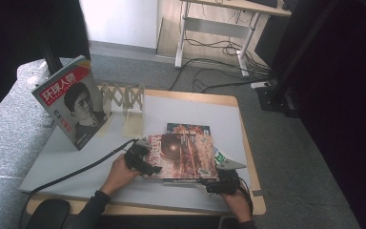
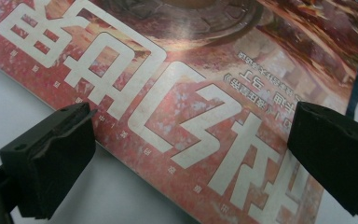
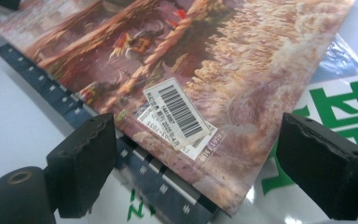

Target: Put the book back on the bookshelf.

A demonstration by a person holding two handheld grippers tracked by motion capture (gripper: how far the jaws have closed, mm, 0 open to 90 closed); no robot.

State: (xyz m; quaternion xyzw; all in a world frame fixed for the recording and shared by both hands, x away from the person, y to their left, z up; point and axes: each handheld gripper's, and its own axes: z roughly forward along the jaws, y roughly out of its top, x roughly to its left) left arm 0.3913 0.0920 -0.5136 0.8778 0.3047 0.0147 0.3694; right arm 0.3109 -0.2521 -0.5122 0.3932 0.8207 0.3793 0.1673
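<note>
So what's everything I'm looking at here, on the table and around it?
Table: one, white top with wooden edge, centre.
Magazines: a small stack, top one red and brown, near edge; a dark blue one and a white one with green letters beneath.
Standing magazine: one, red title, propped at far left.
Rack: one, pale wood, far side.
Desk: one, white legs, behind.
Cables: several, black, on the floor.
Left claw: black, open, at the stack's left edge.
Right claw: black, open, at the stack's near right corner.

White table (image 1: pixel 76 157) (wood-edged) carries a stack of magazines (image 1: pixel 186 152) and a wooden rack (image 1: pixel 124 102).
</note>
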